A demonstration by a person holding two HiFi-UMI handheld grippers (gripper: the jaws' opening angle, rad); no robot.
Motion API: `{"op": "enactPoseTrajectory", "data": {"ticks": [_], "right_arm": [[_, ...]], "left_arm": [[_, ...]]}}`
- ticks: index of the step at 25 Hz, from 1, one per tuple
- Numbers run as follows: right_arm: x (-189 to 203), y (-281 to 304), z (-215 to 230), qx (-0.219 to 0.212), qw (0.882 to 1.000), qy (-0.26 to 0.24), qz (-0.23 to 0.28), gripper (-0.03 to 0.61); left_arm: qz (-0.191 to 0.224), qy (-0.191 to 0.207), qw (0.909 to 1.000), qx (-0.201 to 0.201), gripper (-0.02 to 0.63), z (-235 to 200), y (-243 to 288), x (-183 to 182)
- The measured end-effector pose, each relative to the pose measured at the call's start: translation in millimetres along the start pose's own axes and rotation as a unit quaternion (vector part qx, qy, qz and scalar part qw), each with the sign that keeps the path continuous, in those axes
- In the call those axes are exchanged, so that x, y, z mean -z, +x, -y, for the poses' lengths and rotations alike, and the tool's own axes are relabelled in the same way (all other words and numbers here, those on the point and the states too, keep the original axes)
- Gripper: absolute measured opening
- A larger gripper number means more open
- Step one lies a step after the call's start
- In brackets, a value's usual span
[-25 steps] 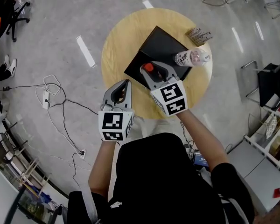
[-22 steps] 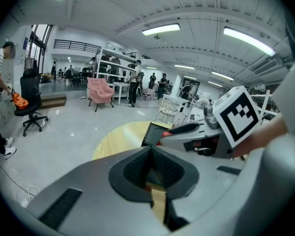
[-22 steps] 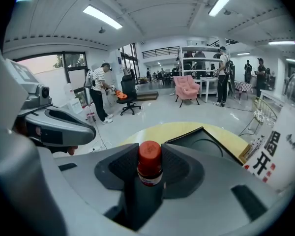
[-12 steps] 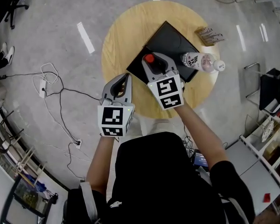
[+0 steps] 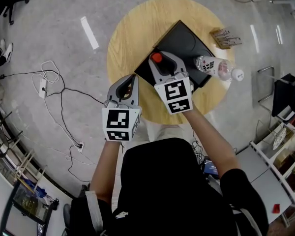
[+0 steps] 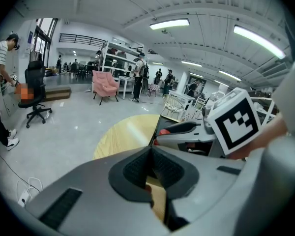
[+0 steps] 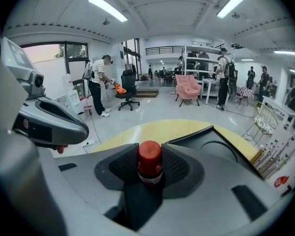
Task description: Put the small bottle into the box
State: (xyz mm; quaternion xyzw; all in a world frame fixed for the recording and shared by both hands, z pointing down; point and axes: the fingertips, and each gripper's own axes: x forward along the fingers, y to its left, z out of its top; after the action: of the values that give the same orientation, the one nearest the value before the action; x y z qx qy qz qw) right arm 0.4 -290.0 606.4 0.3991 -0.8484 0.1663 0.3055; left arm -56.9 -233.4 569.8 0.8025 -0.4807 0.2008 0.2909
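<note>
The small bottle [image 5: 157, 58] has a red cap and sits between the pads of my right gripper [image 5: 159, 67], which is shut on it. In the right gripper view its cap [image 7: 150, 160] stands up between the jaws. That gripper hovers over the near left edge of the black box [image 5: 183, 44], whose open inside [image 7: 217, 147] lies just ahead to the right. My left gripper [image 5: 129, 88] hangs by the table's near left rim with its jaws shut and empty [image 6: 150, 167]. From the left gripper view, the right gripper [image 6: 187, 132] is on the right.
The round wooden table [image 5: 132, 28] bears the box. A clear plastic bottle [image 5: 217, 68] lies at the box's right corner, its white cap at the table's right rim. A small printed pack [image 5: 226, 37] lies behind it. Cables [image 5: 54, 90] run over the floor to the left.
The view has shifted. The clear plastic bottle has moved from the box's corner toward the table's right rim. My right gripper still holds the small bottle at the box's near edge.
</note>
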Motion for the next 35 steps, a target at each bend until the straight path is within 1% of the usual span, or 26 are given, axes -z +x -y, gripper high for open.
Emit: {"op": "enactPoseTrajectory", "data": {"ticks": [11, 18, 26, 28, 32, 35], "right_arm": [[1, 0, -2, -0.001, 1.0, 0.001, 0.003, 0.135], [7, -3, -2, 0.005, 1.0, 0.004, -0.006, 0.135], [8, -5, -5, 0.013, 1.0, 0.003, -0.004, 0.135], [8, -5, -6, 0.011, 1.0, 0.003, -0.002, 0.135], [9, -5, -13, -0.006, 1.0, -0.005, -0.004, 0.138], [11, -5, -13, -0.005, 1.0, -0.001, -0.005, 0.138]], "left_arm": [[-0.001, 0.001, 1.0, -0.001, 0.009, -9, 3, -2], [-0.003, 0.001, 1.0, 0.005, 0.009, -5, 2, 1], [-0.003, 0.003, 1.0, 0.007, 0.009, -4, 0, 1], [-0.002, 0.004, 1.0, 0.007, 0.009, -4, -1, 0], [0.001, 0.004, 1.0, 0.005, 0.009, -5, -2, -2], [0.004, 0.004, 1.0, 0.005, 0.009, -5, -2, -3]]}}
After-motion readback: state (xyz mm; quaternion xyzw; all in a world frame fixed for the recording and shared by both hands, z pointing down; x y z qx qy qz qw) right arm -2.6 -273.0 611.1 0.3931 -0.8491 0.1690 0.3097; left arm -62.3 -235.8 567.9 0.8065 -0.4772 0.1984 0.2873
